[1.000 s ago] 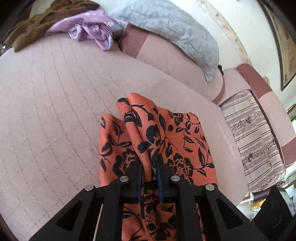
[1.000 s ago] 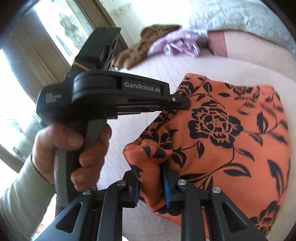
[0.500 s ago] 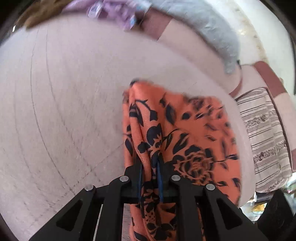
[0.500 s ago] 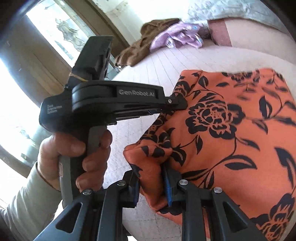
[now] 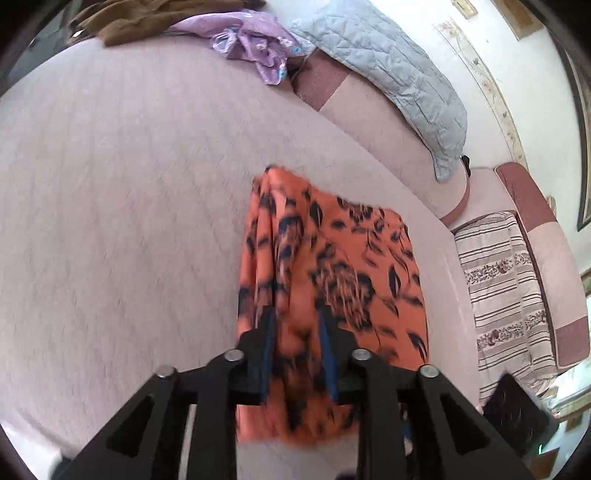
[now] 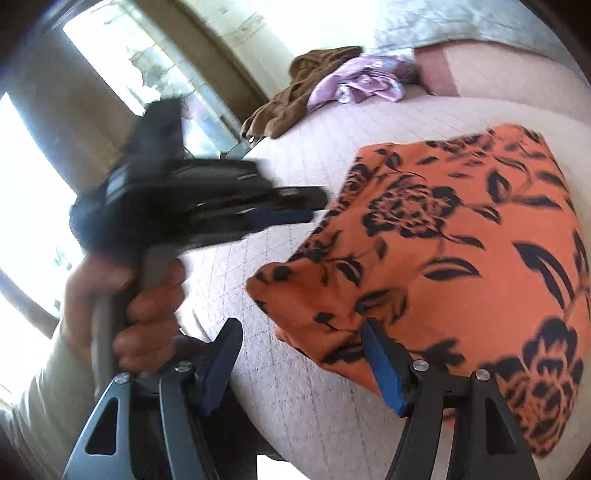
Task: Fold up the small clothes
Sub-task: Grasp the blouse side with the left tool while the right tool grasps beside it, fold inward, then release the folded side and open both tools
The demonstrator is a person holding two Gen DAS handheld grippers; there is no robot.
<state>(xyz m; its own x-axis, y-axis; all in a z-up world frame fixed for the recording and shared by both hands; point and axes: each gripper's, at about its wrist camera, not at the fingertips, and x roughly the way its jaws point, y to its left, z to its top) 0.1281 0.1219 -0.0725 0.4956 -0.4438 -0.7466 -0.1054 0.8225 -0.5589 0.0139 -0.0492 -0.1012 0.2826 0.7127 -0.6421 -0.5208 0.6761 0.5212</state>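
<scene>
Nearest to me, my right hand-held gripper (image 6: 301, 363) has its jaws spreading wide. The corner of the orange floral garment (image 6: 443, 258) sits just ahead of and between them, touching neither blue pad that I can see. So that side has let go.

My left hand-held gripper (image 5: 296, 350) is also opening. A bunched fold of the same garment (image 5: 332, 280) lies in the gap between its blue pads. The picture is blurred there, so I cannot tell whether the pads are clear of the cloth.

From the right wrist view, my left hand (image 6: 122, 295) is wrapped around its gripper's handle, to the left of the garment.

The garment lies on the pale pink bed (image 5: 129, 184), straight ahead of both grippers, doubled over into a rough rectangle. I judge one fold is being released. Next I would free both grippers, then pinch one edge for another fold.

Far beyond lie a lilac garment (image 5: 255, 40), a brown garment (image 5: 147, 14) and a grey quilted cushion (image 5: 388, 74).
</scene>
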